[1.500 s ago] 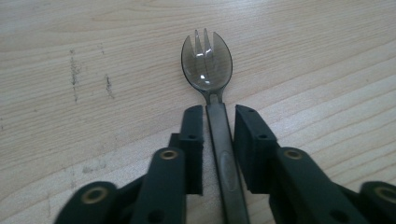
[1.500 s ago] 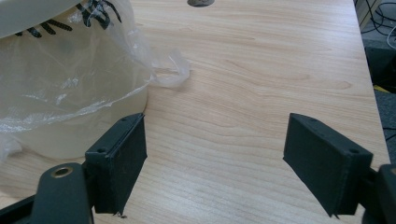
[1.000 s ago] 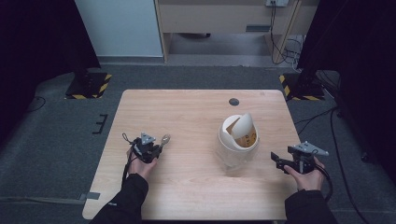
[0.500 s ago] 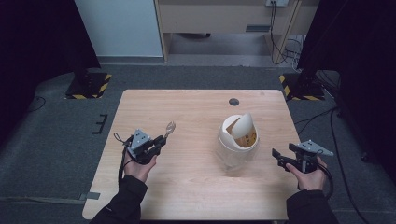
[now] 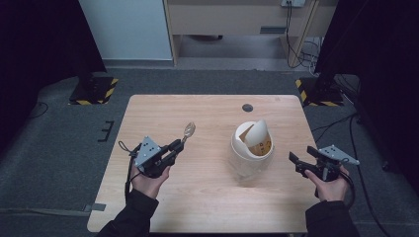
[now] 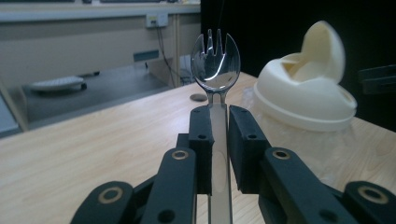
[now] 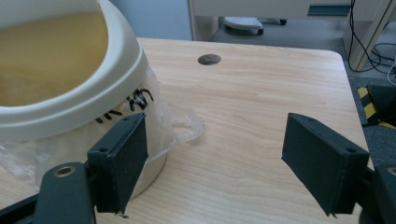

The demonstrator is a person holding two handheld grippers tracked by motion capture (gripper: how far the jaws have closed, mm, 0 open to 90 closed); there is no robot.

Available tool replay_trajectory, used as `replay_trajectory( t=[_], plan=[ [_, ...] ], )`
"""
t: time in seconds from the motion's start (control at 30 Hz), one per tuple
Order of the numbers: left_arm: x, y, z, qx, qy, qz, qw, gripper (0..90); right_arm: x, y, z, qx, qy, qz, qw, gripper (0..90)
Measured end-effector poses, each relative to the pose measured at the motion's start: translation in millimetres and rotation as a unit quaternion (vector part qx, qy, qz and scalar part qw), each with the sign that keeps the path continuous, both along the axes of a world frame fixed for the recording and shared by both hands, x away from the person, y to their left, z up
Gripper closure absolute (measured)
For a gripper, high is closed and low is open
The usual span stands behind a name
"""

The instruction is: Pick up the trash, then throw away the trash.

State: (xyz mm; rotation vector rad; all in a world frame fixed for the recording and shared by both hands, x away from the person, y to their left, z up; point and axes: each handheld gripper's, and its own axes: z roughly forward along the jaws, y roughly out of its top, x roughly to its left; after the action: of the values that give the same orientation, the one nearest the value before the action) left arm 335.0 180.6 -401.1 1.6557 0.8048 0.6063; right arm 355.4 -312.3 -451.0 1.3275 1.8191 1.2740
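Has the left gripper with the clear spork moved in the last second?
Yes. The left gripper has swung its spork up-table, toward the far edge where the grommet hole sits.

Left tool [image 5: 174,146] grips a clear spork [image 5: 188,130]; right tool [image 5: 302,158] gapes beside the cream bin [image 5: 251,148].

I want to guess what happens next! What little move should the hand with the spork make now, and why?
Probably carry the spork a bit further toward the bin. The left tool is shut on its handle, prongs pointing away, off the table. The bin's swing lid is tipped, showing a gap. The right tool waits open beside the bin, perhaps to steady it.
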Motion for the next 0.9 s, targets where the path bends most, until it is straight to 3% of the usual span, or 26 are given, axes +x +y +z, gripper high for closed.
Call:
replay_trajectory(
  t=[0.23, 0.47, 0.73, 0.8, 0.9],
  plan=[
    [-9.9, -12.0, 14.8, -0.010, -0.026, -0.025, 0.9993, 79.8, -2.0, 6.0, 9.1, 0.010, -0.014, 0.009, 0.9998, 23.1],
    [-16.9, -21.8, 27.0, -0.017, -0.047, -0.041, 0.9979, 79.8, -2.7, 11.9, 29.2, 0.022, -0.047, 0.020, 0.9984, 25.9],
    [-16.9, -33.5, 35.2, -0.014, -0.066, -0.054, 0.9963, 79.8, -5.8, 17.5, 54.6, 0.043, -0.081, 0.042, 0.9949, 29.1],
    [-18.2, -39.5, 37.6, -0.004, -0.076, -0.061, 0.9952, 79.8, -6.4, 19.9, 63.0, 0.050, -0.090, 0.054, 0.9932, 29.1],
    [-18.2, -41.4, 37.8, -0.002, -0.077, -0.063, 0.9950, 79.8, -5.7, 22.8, 73.3, 0.042, -0.106, 0.060, 0.9916, 29.7]
  ],
)
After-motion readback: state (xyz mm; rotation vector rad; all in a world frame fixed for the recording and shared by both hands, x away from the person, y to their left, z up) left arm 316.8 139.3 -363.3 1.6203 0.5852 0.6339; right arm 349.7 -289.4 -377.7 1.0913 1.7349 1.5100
